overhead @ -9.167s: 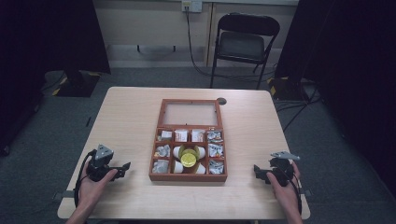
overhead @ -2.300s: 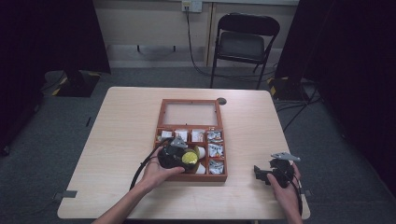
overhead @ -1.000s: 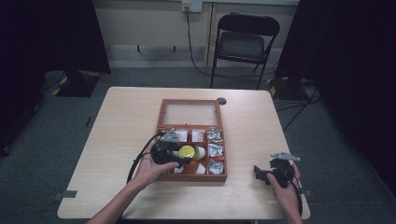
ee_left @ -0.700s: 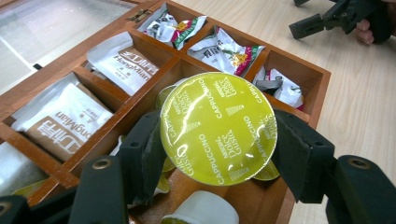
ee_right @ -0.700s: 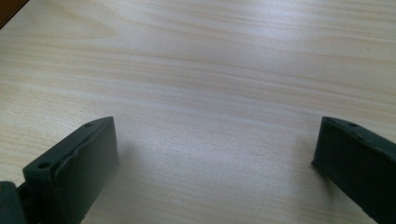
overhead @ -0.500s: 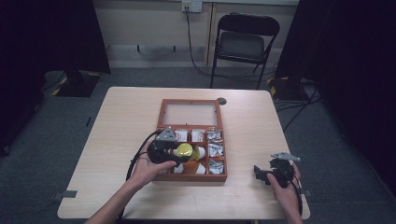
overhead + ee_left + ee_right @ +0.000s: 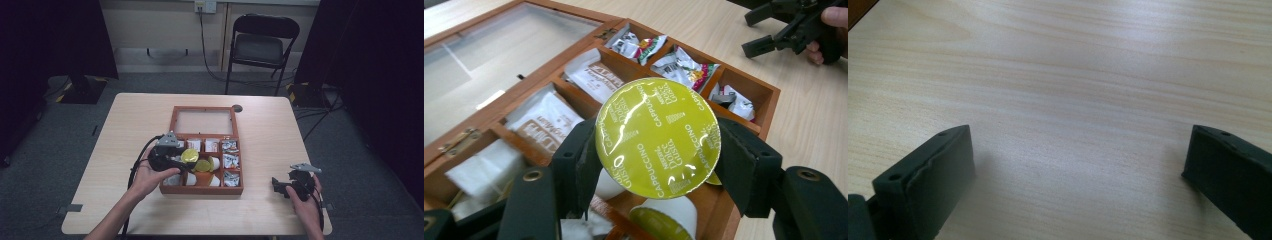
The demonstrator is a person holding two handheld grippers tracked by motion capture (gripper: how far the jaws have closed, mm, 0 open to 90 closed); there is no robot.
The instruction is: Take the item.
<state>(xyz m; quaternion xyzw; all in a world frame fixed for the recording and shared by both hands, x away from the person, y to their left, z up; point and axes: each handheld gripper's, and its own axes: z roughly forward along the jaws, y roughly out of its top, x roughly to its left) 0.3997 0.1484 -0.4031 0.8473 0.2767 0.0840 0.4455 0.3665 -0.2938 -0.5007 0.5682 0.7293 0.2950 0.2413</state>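
left gripper point(image 7: 656, 165): I pinch round yellow-green foil-lidded capsule point(image 7: 657, 137) above brown wooden compartment box point(image 7: 769, 95)
right gripper point(image 7: 1078, 175): I hold jaws spread over pale wooden table point(image 7: 1073, 65)

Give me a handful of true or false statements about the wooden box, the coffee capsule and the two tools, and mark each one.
1. The left tool grips a round capsule with a yellow-green foil lid. True.
2. The right tool is shut on a sachet. False: its jaws stand open over bare light wooden table.
3. The brown wooden compartment box has its glass-panelled lid open. True.
4. The held capsule sits down in a compartment. False: it is held above the box.
5. A black folding chair stands beyond the table. True.
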